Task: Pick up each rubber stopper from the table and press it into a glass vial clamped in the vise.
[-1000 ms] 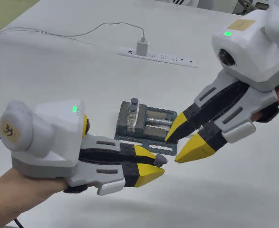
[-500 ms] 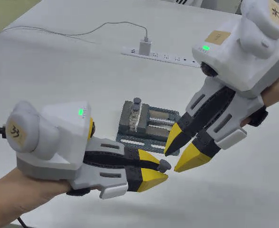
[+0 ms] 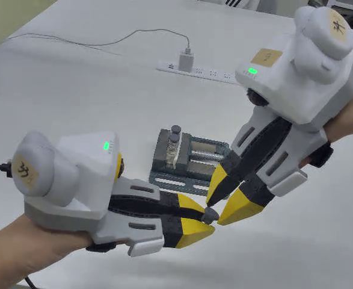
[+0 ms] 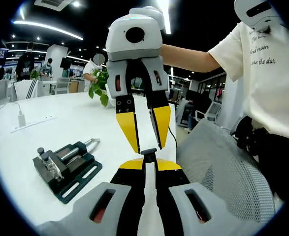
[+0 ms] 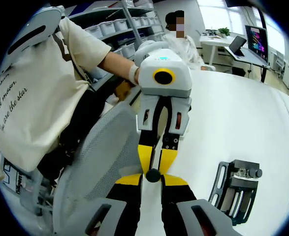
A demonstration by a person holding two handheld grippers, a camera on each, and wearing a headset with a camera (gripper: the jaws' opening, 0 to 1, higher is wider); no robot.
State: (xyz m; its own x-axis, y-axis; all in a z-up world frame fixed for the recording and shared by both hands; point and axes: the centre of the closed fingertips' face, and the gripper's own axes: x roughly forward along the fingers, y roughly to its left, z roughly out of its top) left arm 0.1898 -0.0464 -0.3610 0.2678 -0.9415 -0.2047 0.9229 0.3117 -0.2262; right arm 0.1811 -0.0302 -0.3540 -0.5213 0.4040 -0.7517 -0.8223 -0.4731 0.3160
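My left gripper [image 3: 205, 219] comes in from the lower left, shut on a small grey rubber stopper [image 3: 210, 214] at its yellow tips. My right gripper [image 3: 219, 209] reaches down from the upper right, open, with one yellow tip on either side of that stopper. The left gripper view has the stopper [image 4: 148, 153] between the left gripper's [image 4: 148, 162] tips, and the right gripper [image 4: 146, 143] straddling it from above. In the right gripper view the stopper [image 5: 153, 174] sits just ahead of the right gripper [image 5: 153, 182]. Behind stands the dark vise [image 3: 187, 161], clamping a glass vial [image 3: 174, 147] capped by a grey stopper.
A white power strip [image 3: 207, 73] with a plugged charger and cable lies at the table's far side. A grey mesh chair [image 4: 222, 167] and a person's torso are close behind the grippers. Other people stand far off in the room.
My right gripper has come down and to the left until its open tips flank the stopper held by the left gripper. The left gripper has stayed nearly still.
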